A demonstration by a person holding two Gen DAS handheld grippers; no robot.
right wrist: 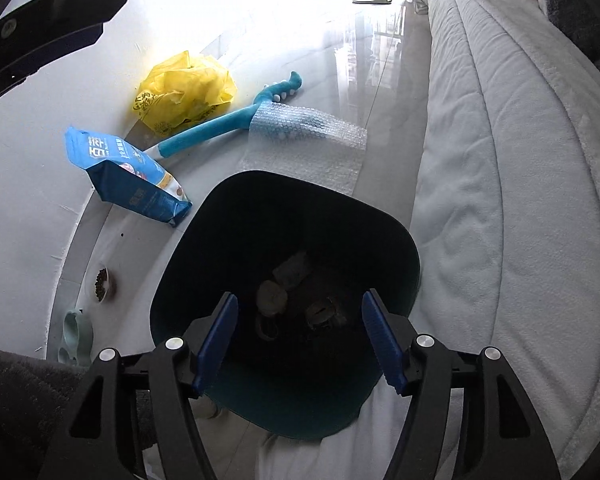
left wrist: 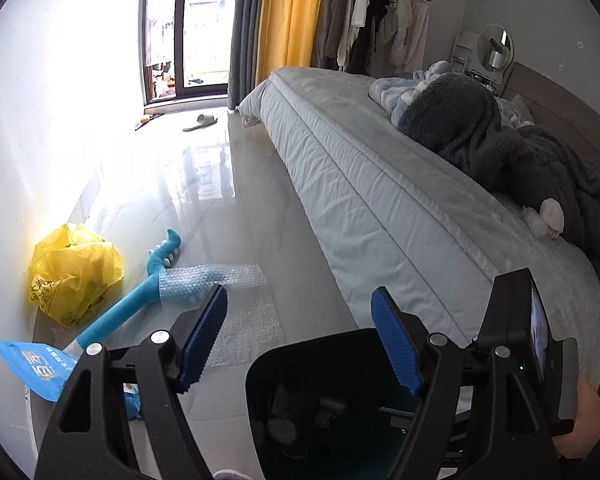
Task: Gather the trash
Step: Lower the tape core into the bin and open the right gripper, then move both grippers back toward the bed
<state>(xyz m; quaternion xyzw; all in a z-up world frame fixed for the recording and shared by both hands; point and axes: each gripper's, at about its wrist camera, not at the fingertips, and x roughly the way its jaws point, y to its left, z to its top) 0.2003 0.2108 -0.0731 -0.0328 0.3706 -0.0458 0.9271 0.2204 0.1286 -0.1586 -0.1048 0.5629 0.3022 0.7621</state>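
Observation:
A dark teal trash bin [right wrist: 228, 232] stands on the floor beside the bed, with several pieces of trash at its bottom; its rim also shows in the left wrist view [left wrist: 300, 348]. My right gripper [right wrist: 298, 340] is open and empty, directly above the bin's mouth. My left gripper [left wrist: 300, 338] is open and empty, above the bin's far rim. On the floor beyond lie a bubble wrap sheet [right wrist: 320, 136], a crumpled yellow plastic bag [right wrist: 184, 92] and a blue pouch [right wrist: 132, 172]. A crumpled white tissue [left wrist: 548, 216] lies on the bed.
A blue long-handled brush [right wrist: 220, 128] lies partly under the bubble wrap. The bed [right wrist: 500, 160] runs along the right, with dark blankets [left wrist: 480, 128] on it. Pet bowls [right wrist: 102, 280] stand by the left wall. A slipper [left wrist: 202, 122] lies near the balcony door.

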